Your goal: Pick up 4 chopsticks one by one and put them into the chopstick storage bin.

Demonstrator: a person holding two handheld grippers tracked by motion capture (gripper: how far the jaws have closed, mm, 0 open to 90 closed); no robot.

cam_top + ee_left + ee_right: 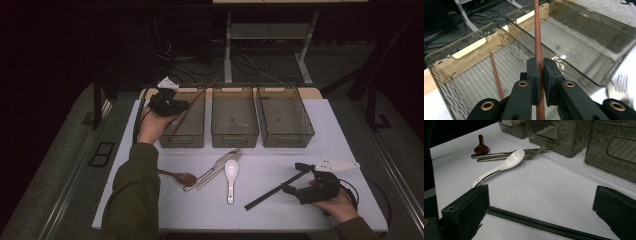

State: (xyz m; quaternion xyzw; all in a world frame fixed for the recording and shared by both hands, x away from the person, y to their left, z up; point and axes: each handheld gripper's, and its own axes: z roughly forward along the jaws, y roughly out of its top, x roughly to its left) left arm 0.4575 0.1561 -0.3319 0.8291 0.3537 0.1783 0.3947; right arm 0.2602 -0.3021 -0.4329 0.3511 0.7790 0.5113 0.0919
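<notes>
A: Where the high view looks down on the white table [280, 200], the left gripper [170, 106] sits over the leftmost bin [186, 135] of three, pinching a brown chopstick [192, 104] that slants up and away across the bin's rim.

B: And the right gripper [300, 181]?

A: Near the table's right front corner, jaws spread wide, nothing clamped. A black chopstick [270, 192] lies flat on the table running from between those jaws toward the table's front. Middle of the table: white spoon [230, 172], fork [227, 159] and a metal utensil beside it, wooden spoon [180, 176] to their left, partly under the green sleeve [132, 200].

B: Left gripper view?

A: Jaws pressed narrow on the brown chopstick [537, 37], which stands nearly upright between the pads [534, 75]. Below, inside the near bin [439, 70], a second brown chopstick [496, 77] lies on the ribbed floor. The middle bin [619, 47] stands just beside it, the fork [621, 82] on the table at right.

B: Right gripper view?

A: Both jaws wide apart at the frame's edges. The black chopstick [536, 222] lies on the table across the gap, touching neither pad as far as I can tell. Beyond: white spoon [504, 165], fork [537, 151], wooden spoon [481, 146], bins behind.
</notes>
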